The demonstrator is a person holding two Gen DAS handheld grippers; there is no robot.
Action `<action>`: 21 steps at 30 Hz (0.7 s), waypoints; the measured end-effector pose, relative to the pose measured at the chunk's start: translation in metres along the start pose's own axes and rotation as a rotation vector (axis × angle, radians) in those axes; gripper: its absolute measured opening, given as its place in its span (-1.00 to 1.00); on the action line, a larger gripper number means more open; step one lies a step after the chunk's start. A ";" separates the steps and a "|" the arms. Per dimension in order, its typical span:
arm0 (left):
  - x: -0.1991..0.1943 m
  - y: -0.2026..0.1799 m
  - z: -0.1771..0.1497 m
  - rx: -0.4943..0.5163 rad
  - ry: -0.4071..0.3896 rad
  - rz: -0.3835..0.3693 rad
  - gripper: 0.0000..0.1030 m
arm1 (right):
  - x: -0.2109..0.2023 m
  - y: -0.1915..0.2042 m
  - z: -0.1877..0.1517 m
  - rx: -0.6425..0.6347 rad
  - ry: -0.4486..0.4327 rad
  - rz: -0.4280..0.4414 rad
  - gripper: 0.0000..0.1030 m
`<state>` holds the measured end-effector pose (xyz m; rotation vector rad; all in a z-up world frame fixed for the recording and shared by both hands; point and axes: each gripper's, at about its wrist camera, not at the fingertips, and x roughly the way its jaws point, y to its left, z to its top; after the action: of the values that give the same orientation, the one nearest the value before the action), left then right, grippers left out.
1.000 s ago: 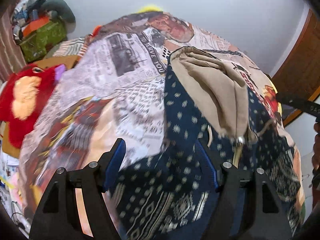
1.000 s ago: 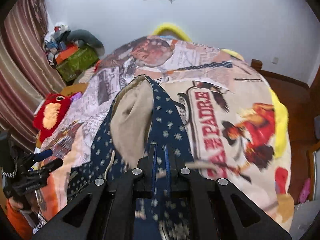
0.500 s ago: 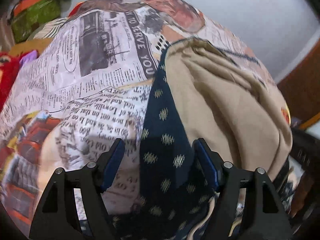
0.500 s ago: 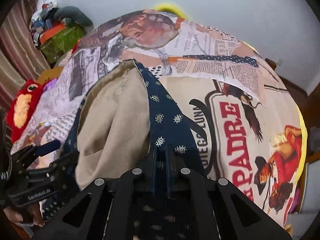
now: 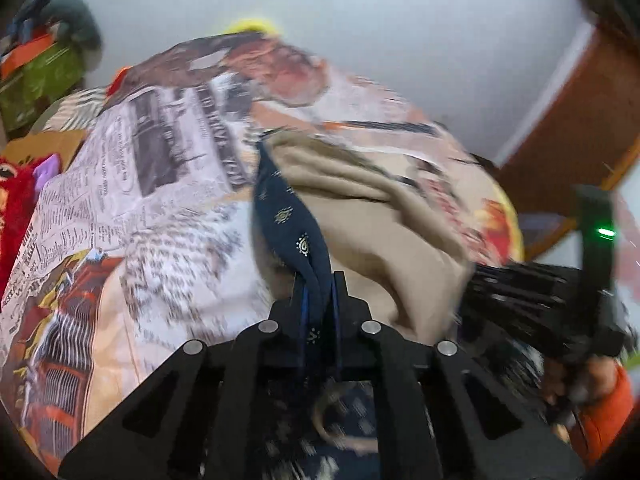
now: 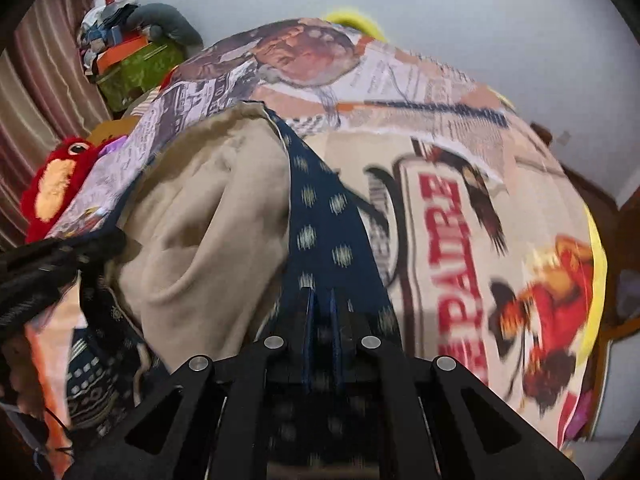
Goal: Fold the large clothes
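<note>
Garment: navy dotted hoodie (image 6: 332, 224) with a tan lining (image 6: 208, 216), lying on the bed (image 6: 460, 208) over the printed bedspread, its hood end stretched away from me.
Left tool: my left tool (image 5: 319, 300) is closed tight on a navy edge strip of the hoodie.
Right tool: my right tool (image 6: 321, 312) is likewise clamped on the opposite navy edge.
Feel: I judge it soft and limp, fairly heavy for cloth; it sags and creases between my grips and will not hold a line unless I keep it taut.
Grip: I think the doubled hem edges are the best hold, thick enough not to slip.
Risk: the lining may bunch; a drawstring (image 5: 332, 412) dangles near my left tool.
</note>
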<state>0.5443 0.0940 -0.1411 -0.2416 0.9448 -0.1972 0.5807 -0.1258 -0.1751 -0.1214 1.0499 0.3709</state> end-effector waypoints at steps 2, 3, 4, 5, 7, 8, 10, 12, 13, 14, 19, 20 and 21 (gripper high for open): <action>-0.018 -0.009 -0.014 0.028 0.034 -0.048 -0.82 | -0.014 -0.003 -0.014 -0.001 0.019 0.031 -0.93; -0.025 -0.013 -0.024 0.043 0.061 -0.068 -0.82 | -0.022 -0.004 -0.024 0.002 0.035 0.057 -0.93; -0.029 -0.016 -0.035 0.060 0.092 -0.079 -0.82 | -0.032 -0.006 -0.036 0.010 0.046 0.083 -0.93; -0.032 -0.018 -0.045 0.071 0.111 -0.077 -0.82 | -0.040 -0.006 -0.046 0.014 0.050 0.105 -0.93; -0.036 -0.021 -0.072 0.096 0.160 -0.070 -0.82 | -0.060 -0.009 -0.068 0.025 0.049 0.137 -0.93; -0.034 -0.020 -0.086 0.107 0.192 -0.065 -0.81 | -0.068 -0.011 -0.077 0.033 0.045 0.146 -0.93; -0.029 -0.017 -0.113 0.114 0.246 -0.035 -0.77 | -0.090 -0.015 -0.098 0.061 0.035 0.167 -0.93; -0.025 -0.008 -0.132 0.079 0.294 -0.026 -0.66 | -0.111 -0.022 -0.118 0.100 0.023 0.205 -0.93; -0.023 -0.002 -0.139 0.049 0.319 -0.026 -0.54 | -0.121 -0.025 -0.128 0.117 0.023 0.221 -0.93; -0.025 0.005 -0.143 0.013 0.332 -0.029 -0.41 | -0.128 -0.027 -0.136 0.123 0.026 0.222 -0.93; -0.058 0.036 -0.131 -0.057 0.174 0.049 0.28 | -0.162 -0.029 -0.165 0.068 -0.026 0.117 -0.93; -0.061 0.043 -0.126 -0.074 0.155 0.064 0.28 | -0.165 -0.031 -0.167 0.057 -0.038 0.101 -0.93; -0.062 0.051 -0.118 -0.096 0.145 0.074 0.29 | -0.168 -0.033 -0.171 0.057 -0.054 0.085 -0.93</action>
<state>0.4156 0.1460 -0.1740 -0.2832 1.1065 -0.1019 0.3775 -0.2435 -0.1174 -0.0159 1.0139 0.4191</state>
